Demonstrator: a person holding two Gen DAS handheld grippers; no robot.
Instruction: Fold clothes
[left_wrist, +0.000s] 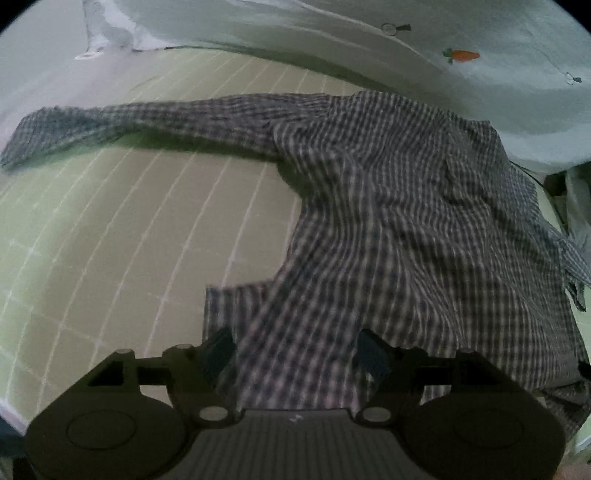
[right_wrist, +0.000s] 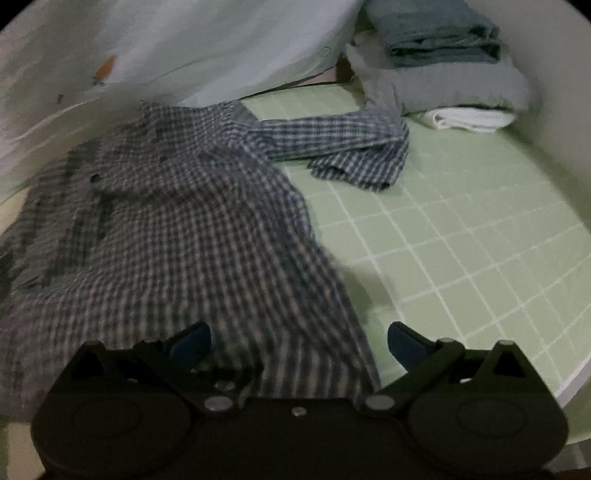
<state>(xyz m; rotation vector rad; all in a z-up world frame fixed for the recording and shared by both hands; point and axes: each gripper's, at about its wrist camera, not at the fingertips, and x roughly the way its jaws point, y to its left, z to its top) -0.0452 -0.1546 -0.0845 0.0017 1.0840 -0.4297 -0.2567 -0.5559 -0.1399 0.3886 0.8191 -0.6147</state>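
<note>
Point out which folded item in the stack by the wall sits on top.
The blue-grey folded cloth tops the stack; the pale grey knit and white towel lie beneath it.

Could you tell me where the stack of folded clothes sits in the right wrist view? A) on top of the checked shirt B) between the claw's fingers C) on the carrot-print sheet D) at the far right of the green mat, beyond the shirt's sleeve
D: the stack of folded clothes rests at the far right end of the green mat, just past the sleeve of the checked shirt.

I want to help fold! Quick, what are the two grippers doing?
Left gripper: open, checked shirt between its fingers, not pinched.
Right gripper: open, holding nothing.
</note>
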